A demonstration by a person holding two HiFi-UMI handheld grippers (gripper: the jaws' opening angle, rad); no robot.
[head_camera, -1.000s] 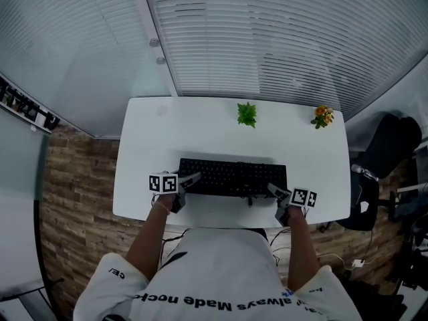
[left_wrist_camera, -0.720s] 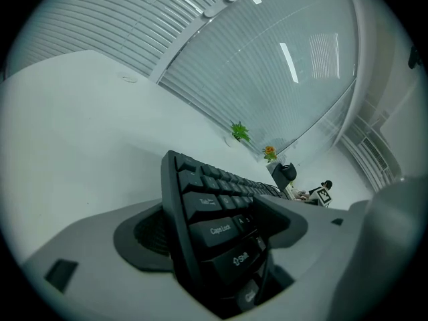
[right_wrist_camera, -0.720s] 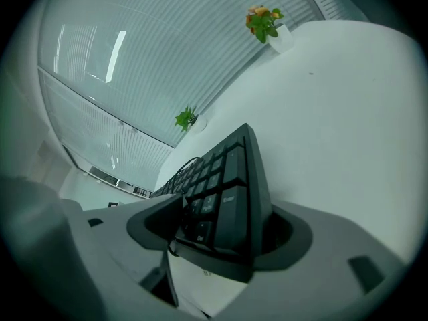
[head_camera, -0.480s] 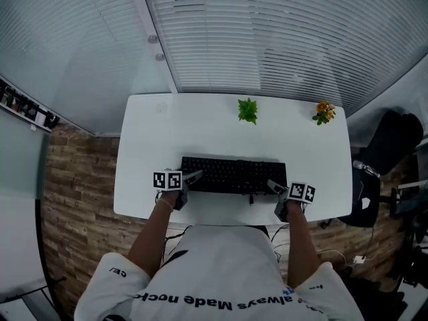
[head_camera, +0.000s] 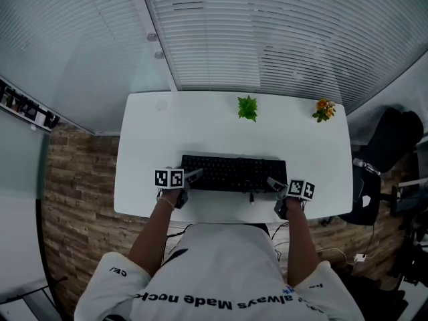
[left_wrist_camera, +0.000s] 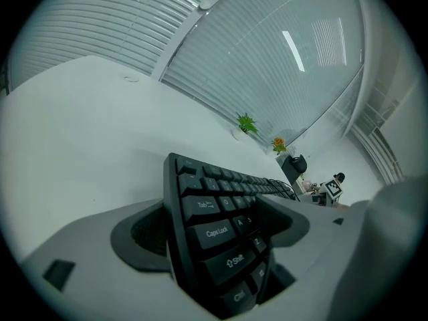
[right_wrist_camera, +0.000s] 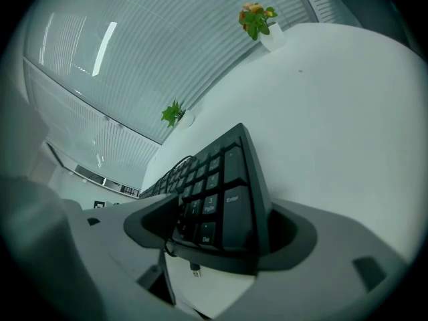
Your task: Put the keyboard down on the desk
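White rectangular table [head_camera: 147,139] sits mid-frame in the head view, with white slatted blinds [head_camera: 267,32] across the top. Black full-size keyboard [head_camera: 234,174] lies flat on the table, roughly centred, close to its lower edge.

Left gripper [head_camera: 192,175] is at the keyboard's left end. Jaws wide and opening, with the Caps Lock/Shift end between them. No clamping visible in the left gripper view.

Right gripper [head_camera: 272,183] is at the right end. Jaws wide and opening, with the Enter/Del end of the numpad between them. Thin black cable with a USB plug [right_wrist_camera: 192,270] shows just below that end.

Small green potted plant [head_camera: 247,109] stands at the table's upper middle and an orange-flowered potted plant [head_camera: 323,111] at its upper right corner, both well apart from the keyboard. Black office chair [head_camera: 394,142] is at the right frame edge, brown plank-pattern floor [head_camera: 67,199] at left.
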